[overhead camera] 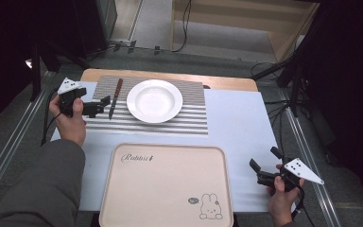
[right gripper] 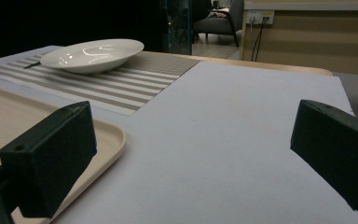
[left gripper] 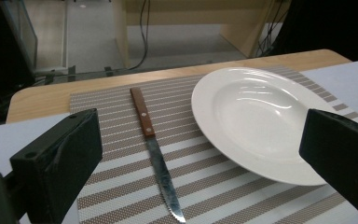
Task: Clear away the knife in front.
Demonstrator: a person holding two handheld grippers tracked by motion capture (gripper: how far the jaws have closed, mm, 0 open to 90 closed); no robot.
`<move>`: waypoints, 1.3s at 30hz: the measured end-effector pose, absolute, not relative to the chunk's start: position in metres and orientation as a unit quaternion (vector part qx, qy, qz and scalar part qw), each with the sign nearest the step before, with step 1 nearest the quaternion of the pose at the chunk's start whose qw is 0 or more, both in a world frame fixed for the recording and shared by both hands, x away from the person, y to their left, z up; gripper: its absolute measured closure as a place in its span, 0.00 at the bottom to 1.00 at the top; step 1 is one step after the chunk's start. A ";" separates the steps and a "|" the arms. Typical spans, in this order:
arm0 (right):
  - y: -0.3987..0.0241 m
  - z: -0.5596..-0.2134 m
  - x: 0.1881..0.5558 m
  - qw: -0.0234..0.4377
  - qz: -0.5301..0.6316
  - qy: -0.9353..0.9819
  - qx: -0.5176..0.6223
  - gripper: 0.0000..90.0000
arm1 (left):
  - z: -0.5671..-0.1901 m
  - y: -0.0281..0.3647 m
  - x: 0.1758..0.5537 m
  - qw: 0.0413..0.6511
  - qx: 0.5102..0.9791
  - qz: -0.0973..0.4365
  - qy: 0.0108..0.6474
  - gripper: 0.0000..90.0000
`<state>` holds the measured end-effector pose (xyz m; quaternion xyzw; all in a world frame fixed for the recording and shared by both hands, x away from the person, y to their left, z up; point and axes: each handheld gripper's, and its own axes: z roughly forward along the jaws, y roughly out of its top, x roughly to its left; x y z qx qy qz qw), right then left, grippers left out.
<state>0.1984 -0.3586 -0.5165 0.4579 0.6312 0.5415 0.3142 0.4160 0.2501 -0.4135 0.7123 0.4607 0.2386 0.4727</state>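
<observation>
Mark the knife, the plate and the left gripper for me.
knife (left gripper: 143, 114), left gripper view, on the wooden handle.
plate (overhead camera: 154, 100), high view, on the middle of the bowl.
left gripper (overhead camera: 105, 102), high view, between the jaw tips.

Each claw is black, with two blocky jaws bearing small screw holes. The left claw (overhead camera: 99, 105) and right claw (overhead camera: 263, 162) both carry a grey three-cornered plate dotted black. A grey sleeve (overhead camera: 47, 184) covers the left arm.
</observation>
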 end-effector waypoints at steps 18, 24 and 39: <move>-0.359 -0.517 0.199 0.313 0.542 0.630 0.459 0.00 | -0.429 0.233 0.475 0.420 0.737 0.197 0.491 0.00; -0.359 -0.517 0.199 0.313 0.542 0.631 0.459 0.00 | -0.434 0.226 0.491 0.397 0.743 0.182 0.507 0.02; -0.359 -0.517 0.199 0.312 0.542 0.632 0.458 0.00 | -0.441 0.217 0.521 0.314 0.749 0.164 0.559 0.32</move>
